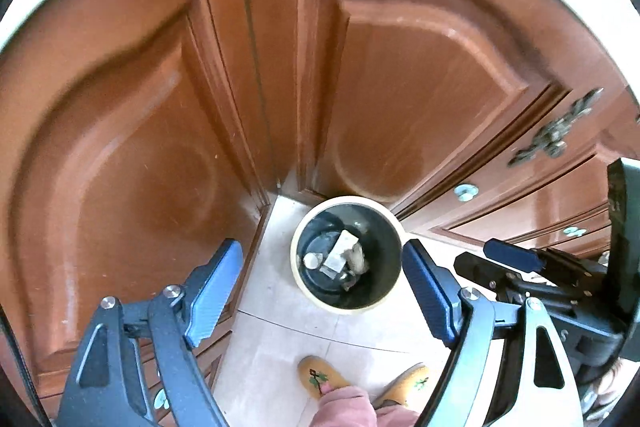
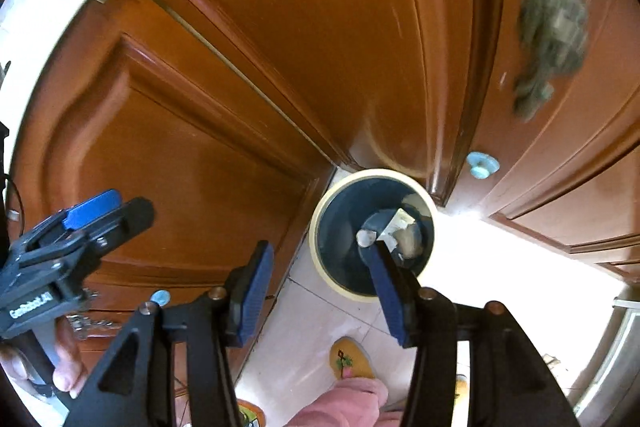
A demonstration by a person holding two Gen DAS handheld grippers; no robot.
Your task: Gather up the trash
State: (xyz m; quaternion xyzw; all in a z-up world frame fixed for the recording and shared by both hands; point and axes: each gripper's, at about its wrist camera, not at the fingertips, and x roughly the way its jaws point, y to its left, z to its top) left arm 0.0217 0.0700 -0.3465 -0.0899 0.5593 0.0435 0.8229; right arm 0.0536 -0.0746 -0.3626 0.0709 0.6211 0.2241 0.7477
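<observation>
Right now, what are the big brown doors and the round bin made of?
The doors look like wood with a glossy varnish: reddish-brown, carved panels, shiny reflections. The bin is probably plastic: smooth cream rim, dark matte inside, though that is hard to tell for sure.

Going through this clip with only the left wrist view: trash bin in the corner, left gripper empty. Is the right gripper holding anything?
Observer: No. The right gripper is open, with nothing between its fingers.
Operator: Where does it point?
Observer: At the bin; its right finger overlaps the bin's opening in the right wrist view.
Operator: Can you see who holds the left gripper?
Observer: Only a bare hand, wrapped around the handle of the left gripper.
</observation>
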